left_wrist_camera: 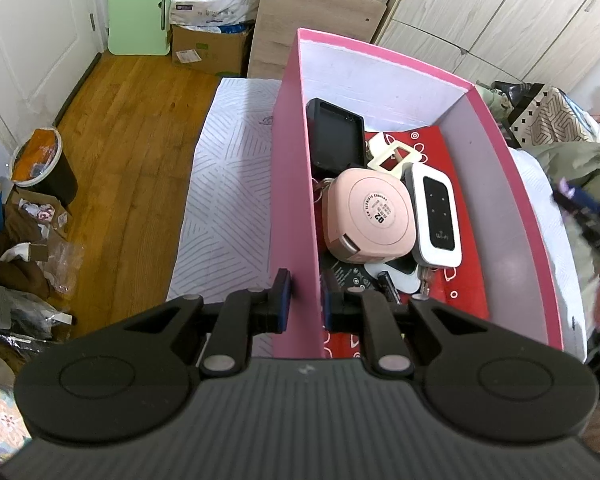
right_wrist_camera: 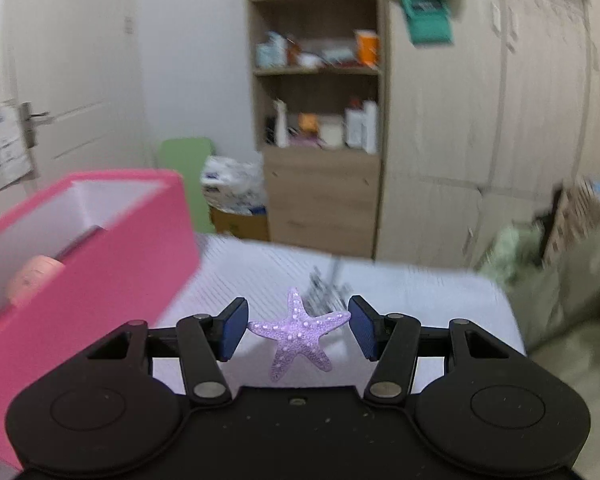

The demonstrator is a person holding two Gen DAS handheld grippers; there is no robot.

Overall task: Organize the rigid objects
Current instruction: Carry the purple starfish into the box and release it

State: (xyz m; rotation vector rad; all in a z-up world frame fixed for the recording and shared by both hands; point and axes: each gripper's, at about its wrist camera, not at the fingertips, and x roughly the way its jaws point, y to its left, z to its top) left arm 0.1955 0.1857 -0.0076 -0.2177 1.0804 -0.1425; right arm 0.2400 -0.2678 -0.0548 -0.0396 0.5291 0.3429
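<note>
The pink box (left_wrist_camera: 296, 200) is the landmark here. At its left wall the left gripper (left_wrist_camera: 305, 305) has its fingers pinched together on that wall, one pad outside and one inside, steadying the box on the striped white cloth (left_wrist_camera: 228, 184). Inside the box, counting from left to right, lie one black rectangular case (left_wrist_camera: 334, 140) against the left wall, one round pink device (left_wrist_camera: 370, 218) in the middle, one cream frame-shaped piece (left_wrist_camera: 394, 156) behind it, and one white pocket router (left_wrist_camera: 434, 216) to its right; a few smaller dark bits sit near the front wall, too jumbled to count. To the right of the box, the right gripper (right_wrist_camera: 299, 329) has its fingers clamped on the arm tips of one purple starfish (right_wrist_camera: 299, 334), which hangs between the pads above the cloth; this view is blurred. One small metallic thing (right_wrist_camera: 326, 286), perhaps keys, lies on the cloth beyond the starfish. The step in hand looks like carrying the starfish over into the box. To do it well, I would keep the grip firm, since only the thin arm tips are caught, clear the box's right wall before lowering, and aim for the bare red floor (left_wrist_camera: 458, 280) right of the router, letting go low so nothing gets knocked.
</note>
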